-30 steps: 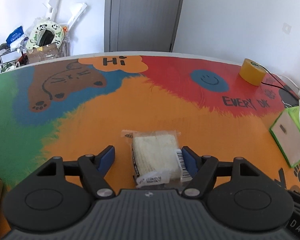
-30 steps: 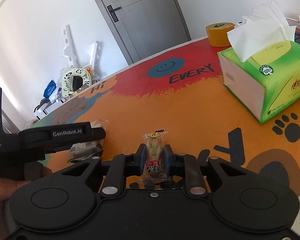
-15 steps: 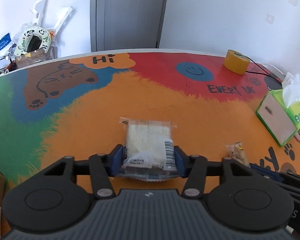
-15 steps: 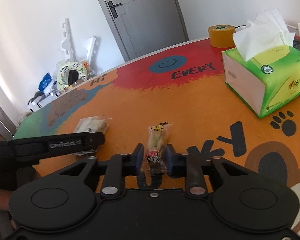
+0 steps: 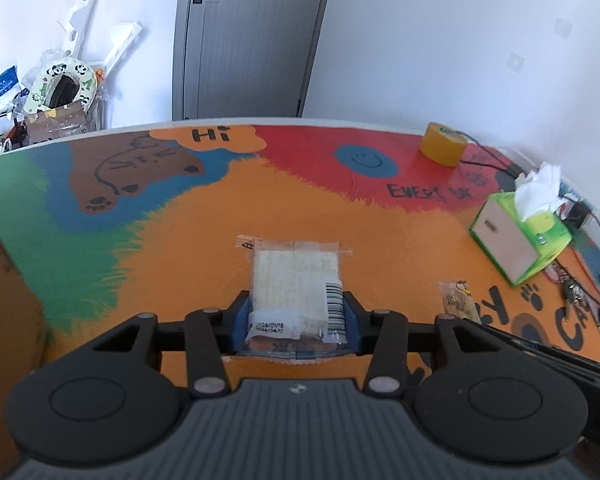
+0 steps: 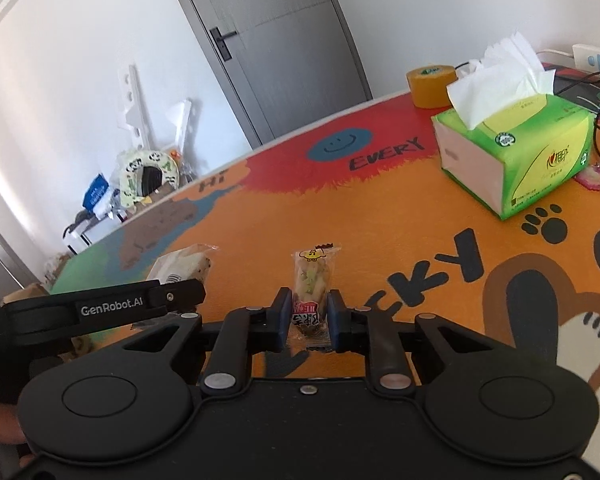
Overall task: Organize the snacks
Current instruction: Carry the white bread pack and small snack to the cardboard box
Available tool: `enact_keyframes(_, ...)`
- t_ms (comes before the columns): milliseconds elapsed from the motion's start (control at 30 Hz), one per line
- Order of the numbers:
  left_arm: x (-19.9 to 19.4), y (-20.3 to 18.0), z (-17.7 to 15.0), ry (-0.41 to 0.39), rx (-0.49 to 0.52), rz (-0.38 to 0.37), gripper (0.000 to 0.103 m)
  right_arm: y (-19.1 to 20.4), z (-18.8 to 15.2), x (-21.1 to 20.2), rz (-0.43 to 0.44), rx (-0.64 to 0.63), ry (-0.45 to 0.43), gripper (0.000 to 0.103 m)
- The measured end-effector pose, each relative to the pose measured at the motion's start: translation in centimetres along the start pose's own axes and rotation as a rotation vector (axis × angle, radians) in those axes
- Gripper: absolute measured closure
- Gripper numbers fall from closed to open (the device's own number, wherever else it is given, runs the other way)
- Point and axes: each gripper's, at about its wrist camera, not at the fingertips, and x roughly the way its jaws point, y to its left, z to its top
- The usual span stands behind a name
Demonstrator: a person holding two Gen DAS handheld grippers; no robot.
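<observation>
Two snacks have been picked up, one in each gripper, and neither has yet been delivered anywhere; that is judged to be the whole of the progress so far. A brown cardboard box (image 5: 4, 320) is seen at the left edge of the left wrist view and may be the destination, though nothing inside it can be seen. No further loose snacks are visible on the bench (image 5: 220, 220).

The left gripper (image 5: 296, 320) is closing on the clear-wrapped pastry (image 5: 296, 276), whose near end is pinched between the blue pads. The pastry's long axis is aligned with the fingers, so that its far sealed edge points away toward the far side of the bench. It appears to be held just above the surface, tilted slightly down.

The right gripper (image 6: 308, 320) is clamped on the small wrapped snack (image 6: 312, 280) at its near end. Its long axis also runs forward along the fingers, with the crimped tip pointing far and slightly right.

What is left, by this reading, is carrying and releasing both snacks at their place.
</observation>
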Motion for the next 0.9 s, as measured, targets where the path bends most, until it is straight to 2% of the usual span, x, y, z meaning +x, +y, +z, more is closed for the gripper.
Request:
enact_keyframes(433,-7.1,2.7,-0.2,-0.107,-0.031,-0.021,0.058,4.6,-0.4,-4.0,0.065,-0.016,-0.084,0.083)
enact_keyframes(900,-13.1,5.9,-1.1,-0.179,-0.057,-0.024,0.058,8.6,-1.7,-6.5,0.125,-0.048,-0.121,0.083)
